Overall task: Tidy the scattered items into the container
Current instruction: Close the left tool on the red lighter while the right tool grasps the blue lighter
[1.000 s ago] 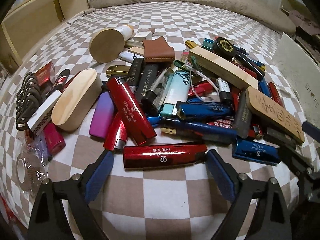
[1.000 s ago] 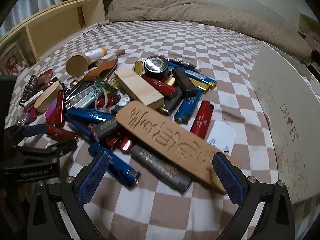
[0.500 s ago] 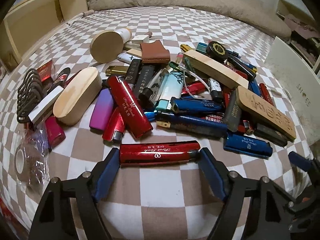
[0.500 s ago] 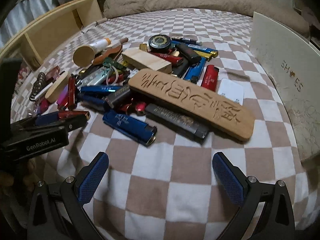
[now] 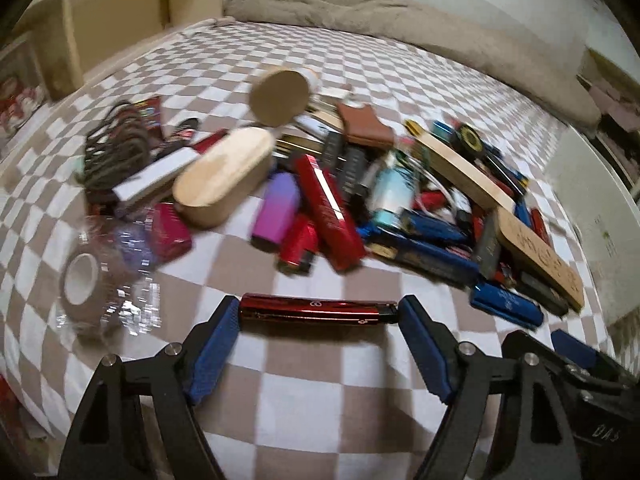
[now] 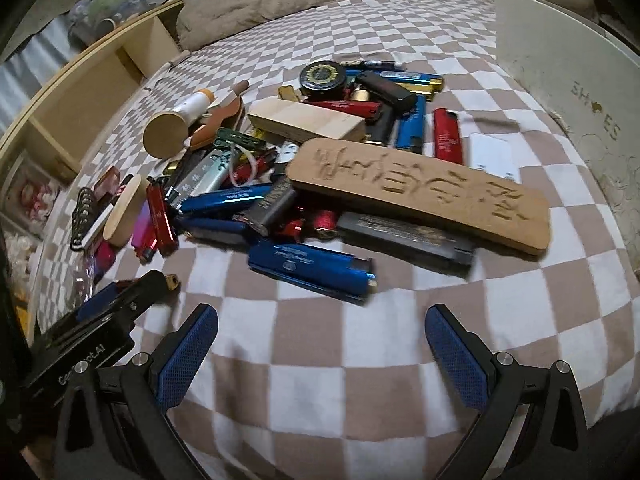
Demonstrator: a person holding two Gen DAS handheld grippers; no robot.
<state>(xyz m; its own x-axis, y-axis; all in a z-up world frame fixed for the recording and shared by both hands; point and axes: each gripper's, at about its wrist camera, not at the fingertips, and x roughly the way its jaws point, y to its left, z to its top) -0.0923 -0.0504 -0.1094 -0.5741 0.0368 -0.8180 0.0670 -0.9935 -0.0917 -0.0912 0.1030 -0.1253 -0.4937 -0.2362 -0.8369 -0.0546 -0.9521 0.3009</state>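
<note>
left gripper [image 5: 319, 312]: closed on the red lighter [image 5: 316, 309], gripped end to end, one blue pad at each tip; held lengthwise because it lay crosswise to the fingers.
red lighter: clear of the pile, seems just off the checkered blanket [image 5: 320, 400], shadow under it; judged ready to carry.
right gripper [image 6: 320, 340]: jaws wide apart, nothing between them, hanging over bare blanket near the blue lighter [image 6: 312, 266]; probably lining up its own pick.
pile [image 6: 320, 160]: lighters, wooden blocks and a carved wooden plaque [image 6: 420, 192] heaped mid-bed; most of the task remains.
container: white shoe box [image 6: 568, 92] at the right edge of the bed, beside the pile; inside not visible.
tape roll [image 5: 82, 280]: left of the held lighter, apart from it.
risk: end-to-end grip on a smooth case could slip if tilted.
</note>
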